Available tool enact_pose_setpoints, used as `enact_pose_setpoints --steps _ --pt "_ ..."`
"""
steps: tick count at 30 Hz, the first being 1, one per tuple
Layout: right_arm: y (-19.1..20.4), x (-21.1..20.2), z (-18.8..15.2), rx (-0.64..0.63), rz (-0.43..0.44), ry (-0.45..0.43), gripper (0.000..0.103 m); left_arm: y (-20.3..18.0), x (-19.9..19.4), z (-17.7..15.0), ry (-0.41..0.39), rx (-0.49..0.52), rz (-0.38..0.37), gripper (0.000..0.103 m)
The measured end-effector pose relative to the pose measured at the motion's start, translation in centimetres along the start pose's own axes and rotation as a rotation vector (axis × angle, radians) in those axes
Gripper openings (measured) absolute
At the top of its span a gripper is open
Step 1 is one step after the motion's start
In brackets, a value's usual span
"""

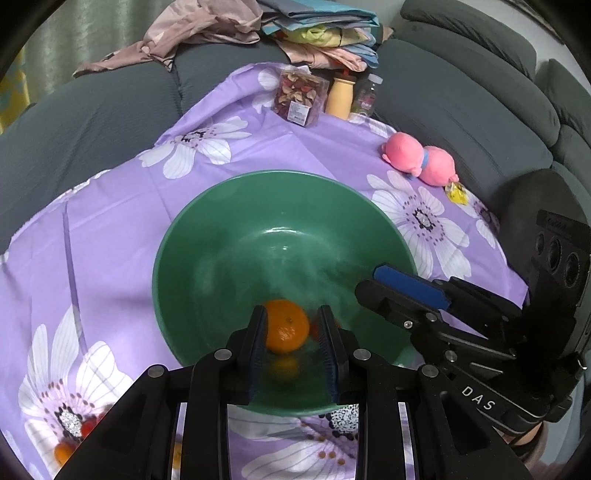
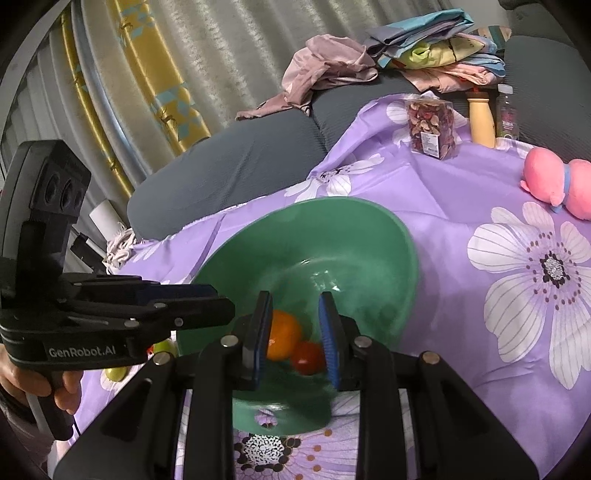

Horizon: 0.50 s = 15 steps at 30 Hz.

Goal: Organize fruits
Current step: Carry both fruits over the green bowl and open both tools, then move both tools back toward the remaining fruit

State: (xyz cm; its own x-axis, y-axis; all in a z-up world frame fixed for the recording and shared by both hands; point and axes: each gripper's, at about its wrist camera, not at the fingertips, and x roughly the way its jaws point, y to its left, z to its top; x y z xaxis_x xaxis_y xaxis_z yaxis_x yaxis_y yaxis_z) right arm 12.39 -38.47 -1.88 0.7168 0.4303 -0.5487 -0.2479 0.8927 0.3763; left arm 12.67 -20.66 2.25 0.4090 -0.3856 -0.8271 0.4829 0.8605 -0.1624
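Purple floral cloth (image 1: 122, 229) fills mid-frame; green bowl (image 1: 207, 236) sits centre. Left gripper (image 1: 293, 345), angled steeply down over the bowl, pinches a mandarin (image 1: 286, 325) at lower centre. Right gripper (image 2: 295, 332), jaws pressed near together and holding nothing, hangs above a red tomato (image 2: 306, 357). Bodies read "DAS", "GenRobot.AI".

A green round bowl (image 1: 229, 236) sits on a purple flowered cloth (image 1: 122, 236) spread before a grey cushioned sofa (image 1: 85, 122). In the bowl, an orange mandarin (image 2: 282, 334) lies just left of a small red tomato (image 2: 308, 357). Behind the bowl, at the cloth's far edge, stand a clear packet of dried fruit (image 1: 300, 98), a tan bottle (image 1: 341, 98) and a clear jar (image 1: 365, 96), left to right. A pink plush toy (image 1: 421, 160) lies right of the bowl. Folded clothes (image 1: 317, 33) rest on the sofa behind.
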Motion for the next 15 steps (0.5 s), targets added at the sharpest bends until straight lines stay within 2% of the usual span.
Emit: enact_pose_setpoints --steps 6,8,9,11,13,15 --pt "-0.6 -0.4 -0.2 0.023 -0.014 -0.015 0.029 -0.1 -0.3 -0.2 -0.010 -0.006 0.019 0.027" --pt "-0.8 -0.6 -0.2 0.030 -0.023 -0.028 0.035 0.0 -0.5 -0.2 -0.016 -0.013 0.024 0.027" --pt "-0.8 -0.7 -0.2 0.034 -0.024 -0.032 0.042 0.1 -0.7 -0.2 -0.021 -0.019 0.028 0.029" --pt "-1.0 -0.9 -0.3 0.043 -0.031 -0.046 0.047 0.4 -1.0 -0.3 -0.032 -0.029 0.041 0.049" --pt "-1.1 -1.2 -0.3 0.045 -0.034 -0.057 0.050 0.6 -1.3 -0.4 -0.045 -0.037 0.046 0.060" --pt "-1.1 -1.4 -0.3 0.048 -0.039 -0.070 0.053 0.9 -1.8 -0.6 -0.056 -0.046 0.052 0.062"
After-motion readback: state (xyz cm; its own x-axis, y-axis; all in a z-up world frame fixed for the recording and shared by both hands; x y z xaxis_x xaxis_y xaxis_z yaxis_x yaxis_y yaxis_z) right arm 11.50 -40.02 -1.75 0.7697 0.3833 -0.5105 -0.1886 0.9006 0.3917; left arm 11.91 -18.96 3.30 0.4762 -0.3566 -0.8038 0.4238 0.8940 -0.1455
